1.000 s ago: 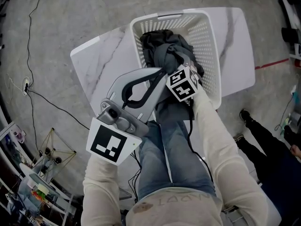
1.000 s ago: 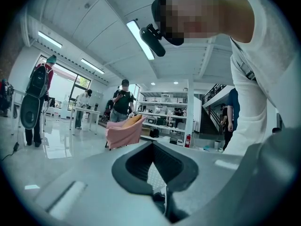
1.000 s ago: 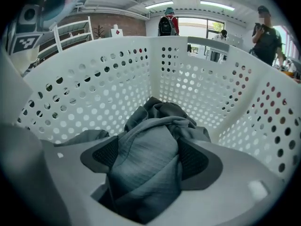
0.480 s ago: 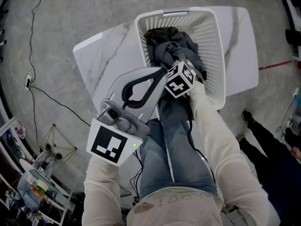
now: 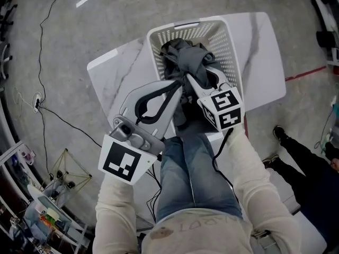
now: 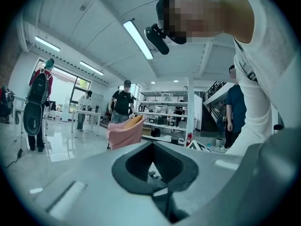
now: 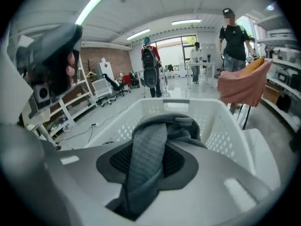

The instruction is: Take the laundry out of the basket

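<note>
At the left, the left gripper (image 5: 179, 83) is held over the near edge of the white, grey-veined counter (image 5: 114, 70); its fingers are pressed together with nothing between them, and their tips are pointed at the basket's near rim; on the counter stands the basket (image 5: 228, 36), a rounded rectangular tub of white plastic, its walls pierced with small holes and a handle slot cut in the far wall; the laundry (image 5: 185, 57) is heaped inside it, soft and crumpled, a grey garment with a quilted, waffle-like weave lying over darker cloth; to the right, the right gripper (image 5: 192, 79) is closed on a fold of that grey garment, which is drawn into a rope between the dark ribbed pads; the rope's long axis runs along the fingers and forward into the basket, where the bulk lies ahead of and below the tips; the right gripper is thus judged the nearer, and a pull up and back toward the person is likely called for.
</note>
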The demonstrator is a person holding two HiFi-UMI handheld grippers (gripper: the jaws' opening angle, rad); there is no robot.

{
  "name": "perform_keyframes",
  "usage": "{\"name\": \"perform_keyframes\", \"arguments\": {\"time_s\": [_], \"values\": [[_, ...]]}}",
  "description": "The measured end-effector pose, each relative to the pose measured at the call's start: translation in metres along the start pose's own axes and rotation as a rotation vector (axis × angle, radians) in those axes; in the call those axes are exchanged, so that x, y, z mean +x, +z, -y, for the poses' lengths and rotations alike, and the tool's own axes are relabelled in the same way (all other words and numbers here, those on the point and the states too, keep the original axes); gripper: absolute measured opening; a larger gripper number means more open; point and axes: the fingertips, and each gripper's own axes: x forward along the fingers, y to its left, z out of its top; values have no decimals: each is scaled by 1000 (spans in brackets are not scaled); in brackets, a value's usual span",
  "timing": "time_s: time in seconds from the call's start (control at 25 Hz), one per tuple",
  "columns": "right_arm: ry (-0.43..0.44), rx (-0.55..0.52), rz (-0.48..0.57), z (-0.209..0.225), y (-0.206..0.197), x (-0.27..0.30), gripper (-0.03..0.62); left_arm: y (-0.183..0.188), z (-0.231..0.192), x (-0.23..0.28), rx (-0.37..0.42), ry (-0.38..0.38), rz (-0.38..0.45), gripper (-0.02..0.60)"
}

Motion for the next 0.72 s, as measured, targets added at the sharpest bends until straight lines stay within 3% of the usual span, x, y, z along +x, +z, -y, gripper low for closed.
{"name": "perform_keyframes", "arguments": {"time_s": [0.48, 0.72], "values": [[-87, 45, 309, -25, 99, -144, 144, 91, 51, -8, 69, -67, 71, 0], [-140, 26, 432, -61, 127, -230, 144, 136, 91, -36, 108, -99, 113, 0]]}}
